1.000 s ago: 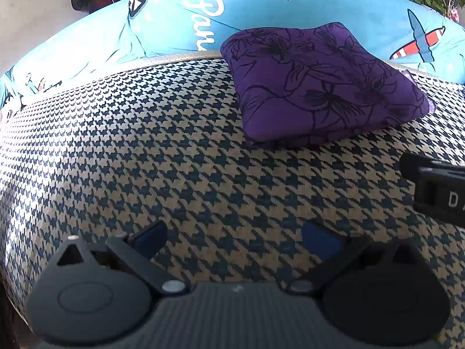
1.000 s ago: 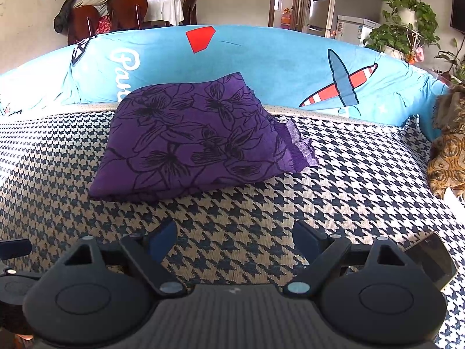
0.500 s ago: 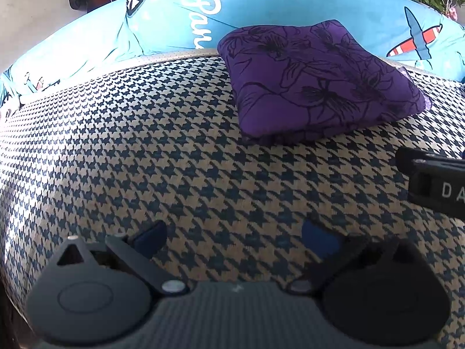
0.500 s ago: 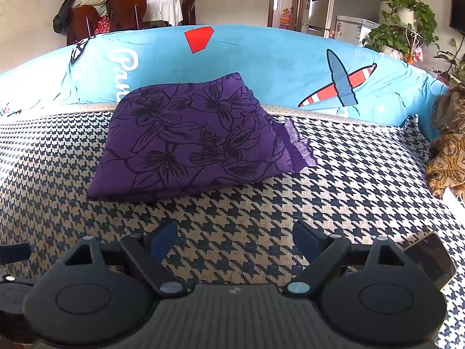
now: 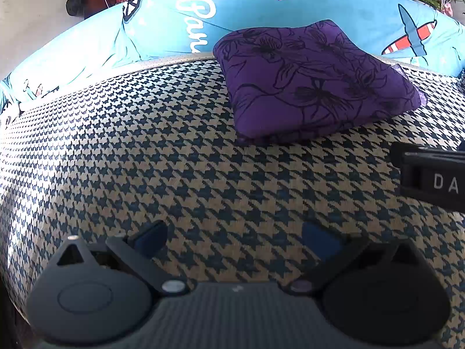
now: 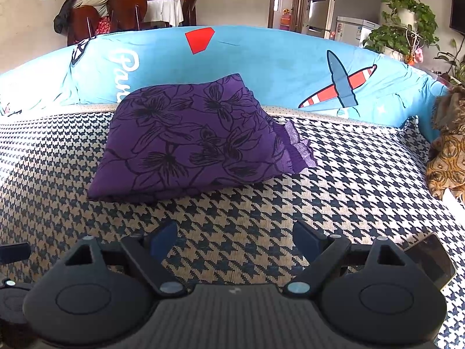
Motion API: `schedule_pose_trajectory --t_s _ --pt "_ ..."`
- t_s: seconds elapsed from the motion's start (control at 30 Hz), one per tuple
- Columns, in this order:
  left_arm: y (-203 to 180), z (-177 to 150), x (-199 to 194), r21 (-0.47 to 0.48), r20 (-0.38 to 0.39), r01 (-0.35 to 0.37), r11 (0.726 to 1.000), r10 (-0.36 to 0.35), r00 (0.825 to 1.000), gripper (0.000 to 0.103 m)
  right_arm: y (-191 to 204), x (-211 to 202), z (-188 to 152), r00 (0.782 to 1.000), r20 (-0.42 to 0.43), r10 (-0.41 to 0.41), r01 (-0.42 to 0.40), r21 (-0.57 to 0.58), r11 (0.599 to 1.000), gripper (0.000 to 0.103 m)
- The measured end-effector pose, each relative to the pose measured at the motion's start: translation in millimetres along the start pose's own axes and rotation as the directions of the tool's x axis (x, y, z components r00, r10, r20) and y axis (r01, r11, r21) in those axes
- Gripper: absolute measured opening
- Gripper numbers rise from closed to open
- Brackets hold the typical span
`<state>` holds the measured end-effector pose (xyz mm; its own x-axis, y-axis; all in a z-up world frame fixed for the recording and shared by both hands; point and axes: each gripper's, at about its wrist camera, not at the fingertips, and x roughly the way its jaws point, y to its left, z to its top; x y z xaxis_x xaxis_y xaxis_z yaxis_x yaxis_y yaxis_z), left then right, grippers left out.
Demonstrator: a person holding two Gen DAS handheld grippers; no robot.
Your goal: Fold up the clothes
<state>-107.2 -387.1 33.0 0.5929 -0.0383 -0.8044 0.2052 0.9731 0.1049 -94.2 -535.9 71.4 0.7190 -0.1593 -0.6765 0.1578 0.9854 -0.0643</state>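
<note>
— Where's the purple garment (image 6: 191, 136)?

— Folded, mid-frame above my right gripper (image 6: 235, 242); upper right from my left gripper (image 5: 232, 238). Both spread, empty. Right looks nearer.

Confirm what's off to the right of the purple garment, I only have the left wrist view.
Observer: In the right wrist view, a brown patterned cloth lies at the far right edge of the houndstooth cover, apart from the purple garment.
Operator: Anything near the right tool?
Observer: A phone lies on the cover just right of the right tool, which is open with nothing between its pads.
Operator: Garment's right edge tidy?
Observer: No, a lighter purple hem sticks out of the fold on that side.
</note>
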Motion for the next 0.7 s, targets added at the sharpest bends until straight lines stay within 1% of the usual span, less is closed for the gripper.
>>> schedule_pose_trajectory --t_s 0.7 --pt "3.6 -4.1 -1.7 -0.012 -0.007 0.013 1.000 -0.013 1.000 0.103 0.3 0.1 0.1 1.000 -0.003 -0.004 0.004 -0.006 1.000 0.087"
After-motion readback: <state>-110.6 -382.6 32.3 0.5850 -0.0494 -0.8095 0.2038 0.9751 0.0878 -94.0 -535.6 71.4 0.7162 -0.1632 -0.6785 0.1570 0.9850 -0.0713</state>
